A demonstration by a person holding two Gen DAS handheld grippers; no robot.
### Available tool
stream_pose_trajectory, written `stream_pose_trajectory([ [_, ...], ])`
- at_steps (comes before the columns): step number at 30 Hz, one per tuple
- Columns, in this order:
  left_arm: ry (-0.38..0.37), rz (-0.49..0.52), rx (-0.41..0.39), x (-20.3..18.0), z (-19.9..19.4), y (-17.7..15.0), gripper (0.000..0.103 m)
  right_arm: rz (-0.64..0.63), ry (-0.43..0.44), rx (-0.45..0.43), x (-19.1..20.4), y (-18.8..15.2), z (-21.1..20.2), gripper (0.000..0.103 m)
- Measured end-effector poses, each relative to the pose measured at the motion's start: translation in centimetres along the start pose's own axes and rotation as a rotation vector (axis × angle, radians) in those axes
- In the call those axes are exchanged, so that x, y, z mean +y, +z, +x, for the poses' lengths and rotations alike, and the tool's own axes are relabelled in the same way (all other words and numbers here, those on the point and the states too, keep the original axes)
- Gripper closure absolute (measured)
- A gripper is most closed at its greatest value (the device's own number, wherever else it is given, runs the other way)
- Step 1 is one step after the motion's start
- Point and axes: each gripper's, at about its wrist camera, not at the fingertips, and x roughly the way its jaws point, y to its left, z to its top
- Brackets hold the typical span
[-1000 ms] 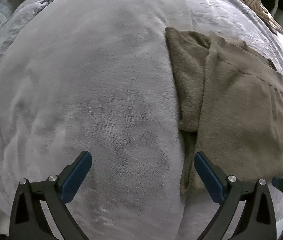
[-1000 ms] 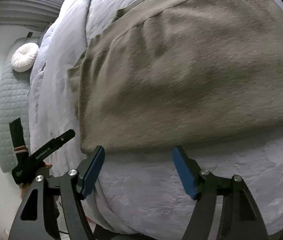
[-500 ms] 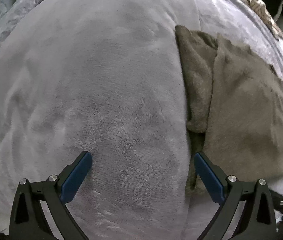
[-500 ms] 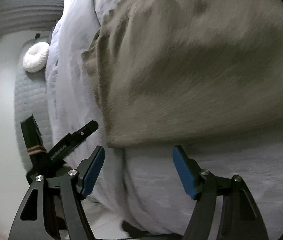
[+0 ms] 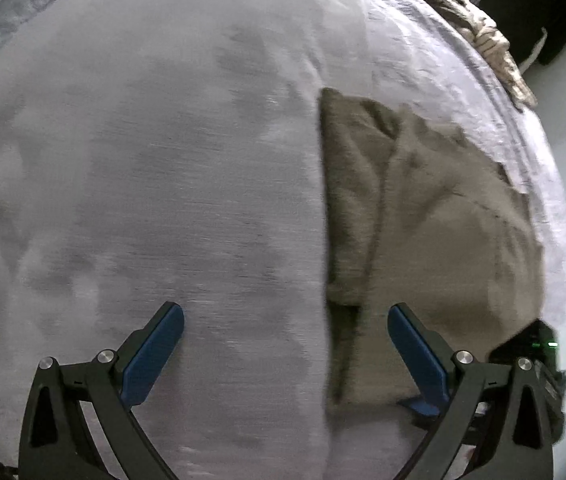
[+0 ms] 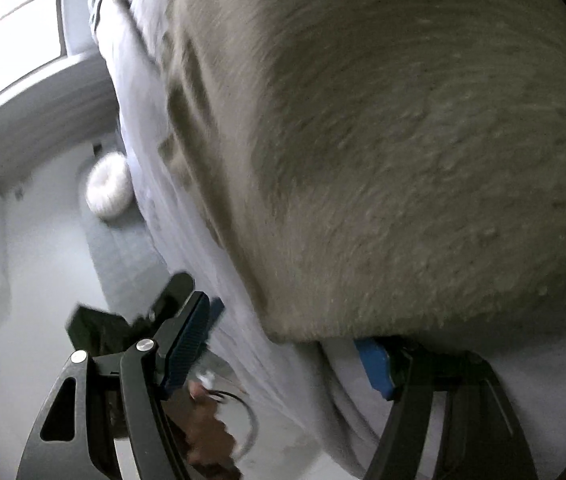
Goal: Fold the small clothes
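An olive-brown fleece garment [image 5: 435, 232] lies folded lengthwise on the grey fleece blanket [image 5: 163, 184], on the right in the left wrist view. My left gripper [image 5: 287, 346] hovers open above the blanket, and the garment's left edge runs between its fingers, close to the right one. In the right wrist view the garment [image 6: 403, 140] fills the frame. My right gripper [image 6: 283, 356] is open at its near corner, low at the bed's edge. The right fingertip [image 6: 375, 364] sits under the garment's hem; nothing is pinched. This gripper also shows at the lower right of the left wrist view, right gripper [image 5: 423, 406].
A beige knitted throw [image 5: 495, 48] lies along the bed's far right edge, with dark clothes [image 5: 531, 12] beyond. Beside the bed are a white round cushion [image 6: 107, 188] and a bright window [image 6: 11, 28]. A hand [image 6: 203, 432] holds the left gripper below the mattress edge.
My right gripper has sunk and rolled toward the garment's near corner, and its right finger now sits under the hem. The left gripper slid slightly toward the garment's left edge.
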Motion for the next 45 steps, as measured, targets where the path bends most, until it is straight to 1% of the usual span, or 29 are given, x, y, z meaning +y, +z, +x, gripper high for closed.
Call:
stream_pose_trajectory([
  [1, -0.027, 0.000, 0.005, -0.6, 0.1, -0.3, 0.001, 0.032, 0.030, -0.010, -0.3, 0.1, 0.0, 0.038],
  [2, -0.056, -0.001, 0.009, -0.9, 0.0, -0.4, 0.001, 0.045, 0.041, -0.010, -0.6, 0.2, 0.0, 0.062],
  [3, -0.091, 0.002, 0.012, -1.2, -0.2, -0.6, 0.001, 0.054, 0.045, -0.006, -0.6, 0.3, 0.0, 0.092],
  [4, -0.114, 0.005, 0.015, -1.4, -0.2, -0.5, 0.001, 0.055, 0.052, -0.003, -0.6, 0.4, 0.1, 0.094],
  [5, -0.146, 0.010, 0.021, -1.6, -0.1, -0.5, 0.001, 0.044, 0.075, -0.002, -0.2, 0.4, 0.0, 0.094],
  [7, -0.199, 0.012, 0.038, -2.0, 0.3, -0.1, 0.001, -0.009, 0.115, 0.001, 1.1, 0.2, -0.2, 0.094],
  [8, -0.216, 0.011, 0.047, -2.4, 0.5, 0.3, 0.001, -0.034, 0.124, 0.003, 1.8, 0.2, -0.4, 0.094],
  [10, -0.272, 0.004, 0.071, -3.3, 1.4, 0.8, 0.001, -0.087, 0.141, 0.011, 3.0, 0.1, -1.0, 0.094],
  [12, -0.334, -0.008, 0.097, -3.9, 2.5, 2.0, 0.001, -0.146, 0.134, 0.022, 4.1, 0.2, -1.8, 0.094],
  [14, -0.372, -0.018, 0.114, -4.4, 3.2, 2.8, 0.001, -0.184, 0.126, 0.030, 4.9, 0.2, -2.1, 0.094],
  [16, -0.402, -0.020, 0.127, -5.2, 4.1, 3.5, 0.001, -0.202, 0.126, 0.032, 5.5, 0.2, -2.2, 0.094],
  [19, -0.426, -0.011, 0.146, -6.5, 5.3, 4.5, 0.001, -0.227, 0.117, 0.035, 5.9, 0.0, -2.4, 0.094],
  [22, -0.446, 0.019, 0.157, -8.0, 5.8, 5.1, 0.001, -0.241, 0.106, 0.041, 5.8, 0.0, -2.6, 0.094],
  [25, -0.425, 0.086, 0.149, -9.9, 5.7, 5.5, 0.001, -0.253, 0.082, 0.054, 5.8, -0.1, -2.3, 0.094],
  [27, -0.403, 0.126, 0.148, -11.2, 5.9, 5.5, 0.001, -0.280, 0.036, 0.068, 5.5, -0.1, -2.3, 0.094],
  [28, -0.387, 0.140, 0.145, -11.6, 6.1, 5.5, 0.001, -0.308, -0.010, 0.078, 5.2, -0.3, -2.3, 0.094],
  [29, -0.365, 0.153, 0.144, -11.9, 6.2, 5.4, 0.004, -0.325, -0.045, 0.088, 5.2, -0.4, -2.2, 0.094],
  [30, -0.339, 0.164, 0.142, -12.2, 6.5, 5.2, 0.008, -0.349, -0.095, 0.102, 5.2, -0.5, -2.0, 0.094],
  [31, -0.312, 0.177, 0.140, -12.3, 6.7, 5.1, 0.016, -0.365, -0.123, 0.110, 5.4, -0.5, -1.9, 0.093],
  [32, -0.284, 0.190, 0.138, -12.5, 7.0, 4.9, 0.022, -0.395, -0.177, 0.128, 5.5, -0.6, -1.9, 0.091],
  [34, -0.250, 0.208, 0.134, -12.4, 7.3, 4.6, 0.029, -0.443, -0.269, 0.154, 5.7, -0.8, -2.1, 0.089],
  [35, -0.234, 0.215, 0.134, -12.5, 7.5, 4.4, 0.030, -0.468, -0.321, 0.168, 5.7, -0.8, -2.4, 0.077],
  [36, -0.219, 0.221, 0.132, -12.6, 7.6, 4.3, 0.030, -0.486, -0.363, 0.173, 5.8, -0.9, -2.8, 0.054],
  [37, -0.203, 0.227, 0.127, -12.7, 7.7, 4.3, 0.030, -0.503, -0.392, 0.175, 6.0, -1.0, -3.4, 0.042],
  [38, -0.193, 0.230, 0.123, -12.8, 7.7, 4.2, 0.030, -0.529, -0.408, 0.177, 6.2, -1.1, -4.3, 0.034],
  [40, -0.177, 0.232, 0.118, -12.7, 7.7, 4.2, 0.030, -0.574, -0.424, 0.162, 6.9, -0.8, -6.3, 0.034],
  [42, -0.163, 0.233, 0.118, -12.6, 7.8, 4.3, 0.030, -0.602, -0.450, 0.122, 8.0, -0.4, -7.6, 0.034],
  [45, -0.142, 0.239, 0.119, -12.6, 7.8, 4.3, 0.030, -0.611, -0.475, 0.009, 8.9, 1.3, -9.9, 0.034],
])
